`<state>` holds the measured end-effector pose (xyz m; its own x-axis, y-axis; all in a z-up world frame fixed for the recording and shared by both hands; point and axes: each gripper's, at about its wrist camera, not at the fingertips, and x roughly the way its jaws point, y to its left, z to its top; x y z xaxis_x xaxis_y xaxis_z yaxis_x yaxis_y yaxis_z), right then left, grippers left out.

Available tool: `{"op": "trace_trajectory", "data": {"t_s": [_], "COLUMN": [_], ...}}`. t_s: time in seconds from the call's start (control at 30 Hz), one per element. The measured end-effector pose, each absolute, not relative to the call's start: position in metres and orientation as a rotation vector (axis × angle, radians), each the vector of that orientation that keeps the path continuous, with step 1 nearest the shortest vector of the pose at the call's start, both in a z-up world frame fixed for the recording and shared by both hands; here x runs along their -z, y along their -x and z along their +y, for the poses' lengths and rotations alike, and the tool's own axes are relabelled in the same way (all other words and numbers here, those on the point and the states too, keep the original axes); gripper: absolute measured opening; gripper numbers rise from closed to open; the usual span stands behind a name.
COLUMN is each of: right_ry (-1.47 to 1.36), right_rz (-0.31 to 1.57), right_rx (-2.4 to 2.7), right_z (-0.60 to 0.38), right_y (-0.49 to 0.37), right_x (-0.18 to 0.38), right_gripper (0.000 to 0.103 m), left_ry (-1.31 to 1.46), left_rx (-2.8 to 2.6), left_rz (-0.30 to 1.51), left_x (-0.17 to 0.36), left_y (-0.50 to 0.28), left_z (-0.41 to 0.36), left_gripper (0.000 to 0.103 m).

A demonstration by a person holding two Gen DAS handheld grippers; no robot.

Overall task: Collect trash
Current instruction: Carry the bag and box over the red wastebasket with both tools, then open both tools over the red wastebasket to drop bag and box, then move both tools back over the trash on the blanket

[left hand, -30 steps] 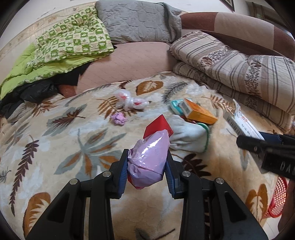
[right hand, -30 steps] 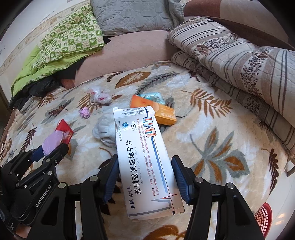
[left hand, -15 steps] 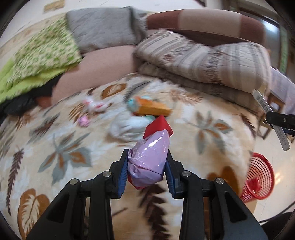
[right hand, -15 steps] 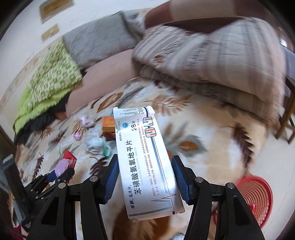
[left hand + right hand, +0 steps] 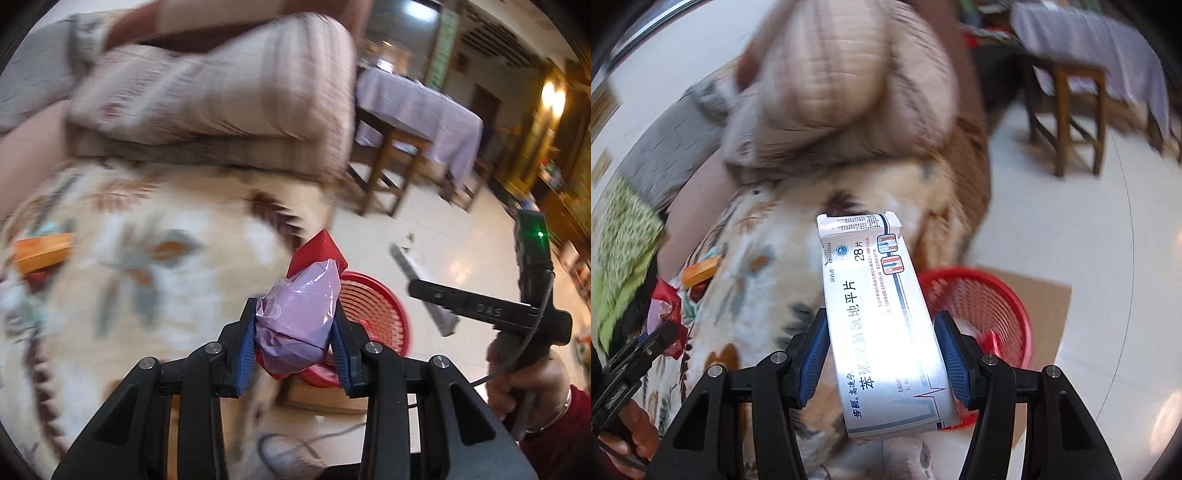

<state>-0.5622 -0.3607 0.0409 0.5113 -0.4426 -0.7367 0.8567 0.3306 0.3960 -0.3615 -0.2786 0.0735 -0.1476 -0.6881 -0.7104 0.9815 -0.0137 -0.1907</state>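
Trash: left gripper (image 5: 293,341) clamps a purple bag (image 5: 295,325), right gripper (image 5: 881,363) a carton (image 5: 882,325); centre each over the red basket (image 5: 993,306) at 3 o'clock before releasing

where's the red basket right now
The red basket stands on the floor beside the bed's edge, on a piece of cardboard. In the right wrist view it sits just behind the held white medicine box; the left view shows it behind the purple bag.
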Motion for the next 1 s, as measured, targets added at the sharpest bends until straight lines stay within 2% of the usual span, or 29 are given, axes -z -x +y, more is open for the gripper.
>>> {"op": "trace_trajectory", "data": {"t_s": [0.27,0.5,0.53,0.67,0.7,0.8,1.0], "right_ry": [-0.996,-1.024,-1.029,-1.050,-1.060,-1.083,-1.019], "right_rz": [0.496,0.477,0.473,0.459,0.452,0.453,0.470], "right_rx": [0.959,0.941,0.938,0.933,0.940,0.945,0.949], "right_z": [-0.380,-0.392,-0.393,-0.401,-0.403,-0.409,-0.403], "right_y": [0.620,0.628,0.627,0.624,0.624,0.626,0.617], "right_x": [-0.007,0.002,0.003,0.008,0.009,0.010,-0.005], "right_gripper": [0.062,0.062,0.062,0.063,0.065,0.073,0.074], "left_ry": [-0.601,-0.666,-0.674,-0.697,-0.687,-0.657,-0.607], "left_rx": [1.608,1.598,1.598,1.614,1.604,1.608,1.559], "left_rz": [0.881,0.899,0.899,0.921,0.915,0.922,0.869], "left_x": [-0.029,-0.007,-0.006,-0.003,-0.005,-0.012,-0.036], "left_y": [0.401,0.418,0.420,0.422,0.420,0.412,0.384], "left_z": [-0.321,-0.339,-0.343,-0.356,-0.356,-0.348,-0.308], "left_gripper": [0.035,0.035,0.037,0.063,0.065,0.065,0.065]}}
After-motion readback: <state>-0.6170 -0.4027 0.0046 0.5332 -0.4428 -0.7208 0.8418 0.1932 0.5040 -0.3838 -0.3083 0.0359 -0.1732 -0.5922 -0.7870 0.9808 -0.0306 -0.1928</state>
